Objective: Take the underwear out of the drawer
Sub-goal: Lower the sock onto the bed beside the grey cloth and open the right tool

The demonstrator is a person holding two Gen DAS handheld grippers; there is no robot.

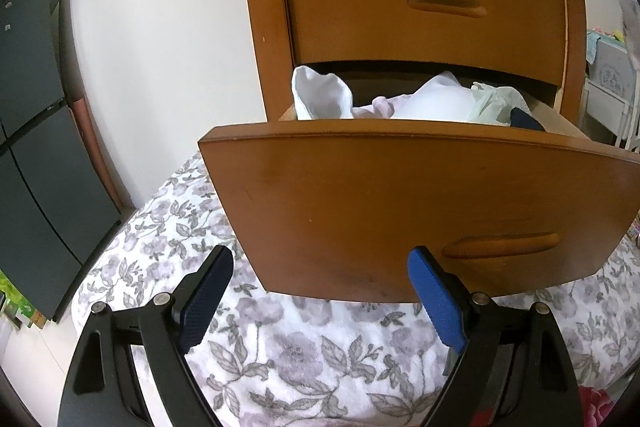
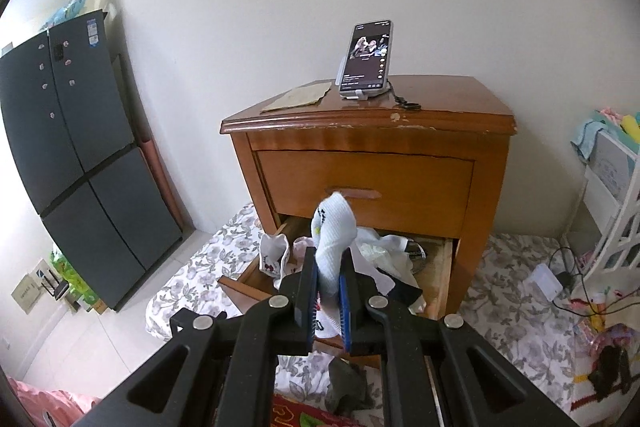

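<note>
The right hand-held gripper (image 2: 329, 269) is clamped on a white ribbed garment (image 2: 334, 235), a narrow knit piece that looks more like a sock than underwear. It has dark lettering and a small yellow mark on its upper left side. The piece stands nearly upright between the blue pads (image 2: 344, 297). Its long axis runs vertically, its rounded closed end points up and slightly away from the gripper, and its lower end hangs down behind the jaws.

Beyond and below this gripper the bottom drawer (image 2: 438, 291) of the wooden nightstand (image 2: 488, 187) stands pulled out. Loose white and dark clothes (image 2: 384, 259) are heaped in it, well under the lifted piece. A phone (image 2: 366, 59) is propped on the nightstand top.

The left hand-held gripper (image 1: 320, 267) has its jaws spread wide and nothing between them. It sits low, just before the drawer front (image 1: 400, 207), with its right pad (image 1: 434, 299) overlapping the front's lower edge near the handle (image 1: 502, 245); I cannot tell whether they touch. Crumpled white clothing (image 1: 324, 95) pokes above the drawer rim ahead of it, and a floral blanket (image 1: 300, 347) lies beneath.
</note>
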